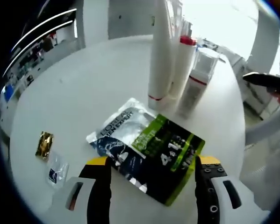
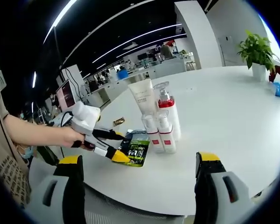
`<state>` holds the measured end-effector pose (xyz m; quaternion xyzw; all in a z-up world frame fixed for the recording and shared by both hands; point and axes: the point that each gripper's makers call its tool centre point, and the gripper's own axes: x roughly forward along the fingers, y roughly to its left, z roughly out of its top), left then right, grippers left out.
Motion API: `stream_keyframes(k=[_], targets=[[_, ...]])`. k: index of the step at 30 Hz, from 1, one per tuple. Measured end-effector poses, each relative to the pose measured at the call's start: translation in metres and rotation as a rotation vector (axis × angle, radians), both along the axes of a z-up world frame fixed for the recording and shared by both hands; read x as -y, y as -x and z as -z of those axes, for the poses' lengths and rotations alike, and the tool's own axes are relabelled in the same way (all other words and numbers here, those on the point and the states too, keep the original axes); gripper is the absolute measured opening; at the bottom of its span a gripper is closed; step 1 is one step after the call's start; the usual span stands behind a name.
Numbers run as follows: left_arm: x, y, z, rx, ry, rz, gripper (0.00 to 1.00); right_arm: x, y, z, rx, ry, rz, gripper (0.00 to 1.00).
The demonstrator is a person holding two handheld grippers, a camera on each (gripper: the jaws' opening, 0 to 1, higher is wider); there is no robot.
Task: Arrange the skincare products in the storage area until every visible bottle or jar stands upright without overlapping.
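Observation:
A dark and green L'Oreal sachet pack (image 1: 147, 150) lies flat on the white round table (image 1: 83, 84). My left gripper (image 1: 153, 161) is open, with one jaw on each side of the pack's near end. Behind the pack stand a tall white tube (image 1: 159, 51), a red-capped bottle (image 1: 183, 65) and a clear-capped bottle (image 1: 196, 86), all upright and close together. In the right gripper view the same group (image 2: 158, 116) stands mid-table, with the pack (image 2: 136, 148) to its left and the left gripper (image 2: 120, 146) held by a hand. My right gripper (image 2: 139, 159) is open in the air, holding nothing.
A small gold sachet (image 1: 44, 144) and a clear sachet (image 1: 57, 169) lie left of the pack. A potted plant (image 2: 255, 50) stands at the table's far edge. The other gripper (image 1: 267, 80) shows at the right beyond the table edge. Bare tabletop lies around the bottles.

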<state>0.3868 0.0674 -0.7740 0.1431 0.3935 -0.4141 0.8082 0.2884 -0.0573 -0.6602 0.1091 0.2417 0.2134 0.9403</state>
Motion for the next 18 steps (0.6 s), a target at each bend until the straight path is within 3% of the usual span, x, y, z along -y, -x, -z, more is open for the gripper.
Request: stream_keyframes(k=[9,18], targets=[[-0.016,0.015,-0.017,-0.029,0.081,-0.095,0.80,-0.003,0.001,-0.001,0.007,0.001,-0.014,1.00],[-0.046,0.034,-0.028,-0.054,0.124,-0.178,0.91,-0.007,0.003,-0.002,0.011,0.010,-0.034,1.00]])
